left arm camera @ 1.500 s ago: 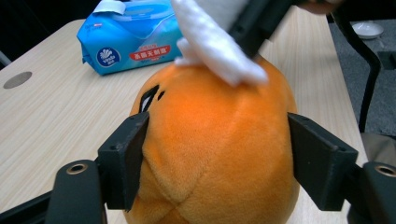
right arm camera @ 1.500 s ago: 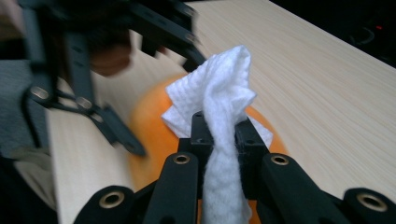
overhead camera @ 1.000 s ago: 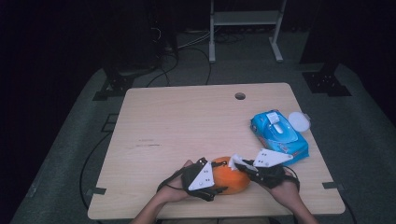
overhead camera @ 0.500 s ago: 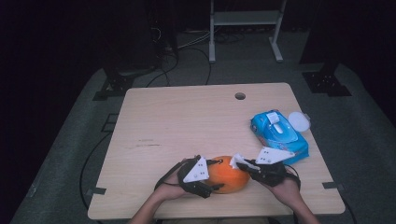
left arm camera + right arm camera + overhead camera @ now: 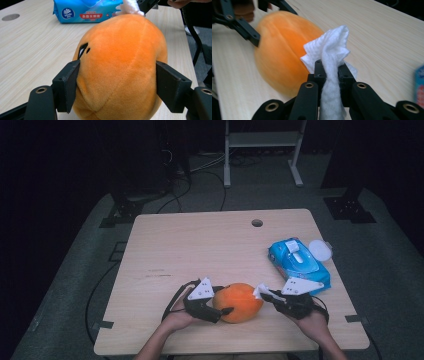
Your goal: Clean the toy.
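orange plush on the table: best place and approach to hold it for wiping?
Grip the orange plush across its rounded middle, level, coming from its left, as the left gripper does. Its soft, egg-like body fits between the fingers, leaving the right side free for the white wipe.

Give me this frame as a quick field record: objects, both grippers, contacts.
surface: wooden table
main object: orange plush toy, lying near the front edge
left gripper: jaws on either side of the toy, pressing its sides
right gripper: shut on a white wipe
wipe vs toy: wipe held at the toy's right end, touching it in the left gripper view
other items: blue pack of wipes at the right of the table; white round lid beside it
table hole: near the far edge
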Tool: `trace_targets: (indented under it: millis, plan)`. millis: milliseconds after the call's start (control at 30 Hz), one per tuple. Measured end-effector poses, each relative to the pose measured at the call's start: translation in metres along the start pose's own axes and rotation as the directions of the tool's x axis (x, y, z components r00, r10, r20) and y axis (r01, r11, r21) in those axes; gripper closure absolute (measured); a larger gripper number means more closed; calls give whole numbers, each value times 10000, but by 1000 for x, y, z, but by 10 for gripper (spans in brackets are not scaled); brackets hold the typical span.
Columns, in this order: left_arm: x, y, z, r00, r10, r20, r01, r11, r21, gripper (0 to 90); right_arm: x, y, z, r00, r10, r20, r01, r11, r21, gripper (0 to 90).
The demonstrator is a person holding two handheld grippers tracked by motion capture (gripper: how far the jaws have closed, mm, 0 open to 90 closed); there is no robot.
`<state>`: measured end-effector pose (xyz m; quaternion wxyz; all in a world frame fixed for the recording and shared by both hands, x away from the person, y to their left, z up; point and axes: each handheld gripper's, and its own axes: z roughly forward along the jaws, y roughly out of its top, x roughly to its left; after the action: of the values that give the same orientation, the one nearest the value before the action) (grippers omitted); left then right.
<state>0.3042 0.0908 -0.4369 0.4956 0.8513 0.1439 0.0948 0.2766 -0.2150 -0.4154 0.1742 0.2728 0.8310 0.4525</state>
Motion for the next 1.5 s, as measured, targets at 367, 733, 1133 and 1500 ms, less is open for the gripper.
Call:
trace_targets:
  millis: [367, 733, 1133, 1500]
  plan:
    - [6, -2, -1, 9986, -522, 0, 522, 9986, 14, 263, 7, 6, 5, 9990, -226, -381, 223, 9997, -94, 805]
    - [9, -5, -1, 9971, -754, 67, 753, 9971, 43, 246, -2, -3, 10, 9996, 280, 2, -280, 9995, 161, 804]
    - [10, -5, 0, 9955, -950, 57, 951, 9955, -32, 238, -3, -1, 7, 9996, 254, -137, -254, 9997, 58, 804]
    - [10, -3, 2, 9942, -1076, -24, 1076, 9942, -81, 232, -1, 1, 8, 9995, 184, -244, -184, 9998, 0, 803]
